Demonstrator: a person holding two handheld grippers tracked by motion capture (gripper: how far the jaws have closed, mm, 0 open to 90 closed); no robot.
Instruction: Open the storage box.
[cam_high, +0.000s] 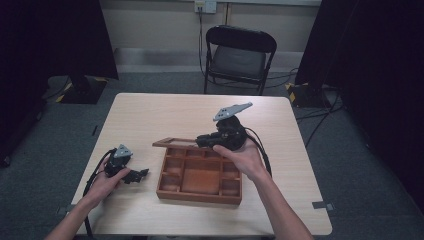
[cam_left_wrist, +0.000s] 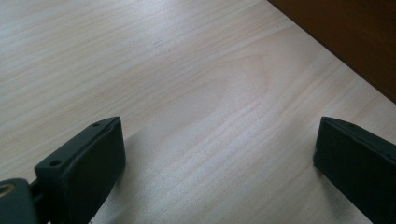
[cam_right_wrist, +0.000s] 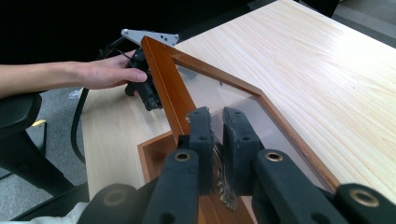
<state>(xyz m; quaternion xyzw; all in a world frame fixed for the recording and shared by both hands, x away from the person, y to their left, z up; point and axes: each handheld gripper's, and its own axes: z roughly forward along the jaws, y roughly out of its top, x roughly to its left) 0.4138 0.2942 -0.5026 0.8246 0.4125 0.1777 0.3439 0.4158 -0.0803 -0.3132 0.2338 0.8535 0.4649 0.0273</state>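
A brown wooden box (cam_high: 197, 196) with several compartments stands in the middle of the table. Its framed lid (cam_high: 172, 144) with a clear pane is raised off the box at the far side. My right gripper (cam_high: 201, 141) is shut on the lid's edge; in the right gripper view the two jaws (cam_right_wrist: 217, 116) pinch the lid (cam_right_wrist: 168, 79) above the box's corner (cam_right_wrist: 149, 154). My left gripper (cam_high: 140, 175) rests on the table left of the box. It stands open (cam_left_wrist: 219, 154) over bare wood, with a corner of the box (cam_left_wrist: 355, 37) ahead of it.
The light wooden table (cam_high: 165, 112) has free room behind and to both sides of the box. A black folding chair (cam_high: 240, 52) stands beyond the far edge. Cables trail from both grippers. Dark curtains hang at left and right.
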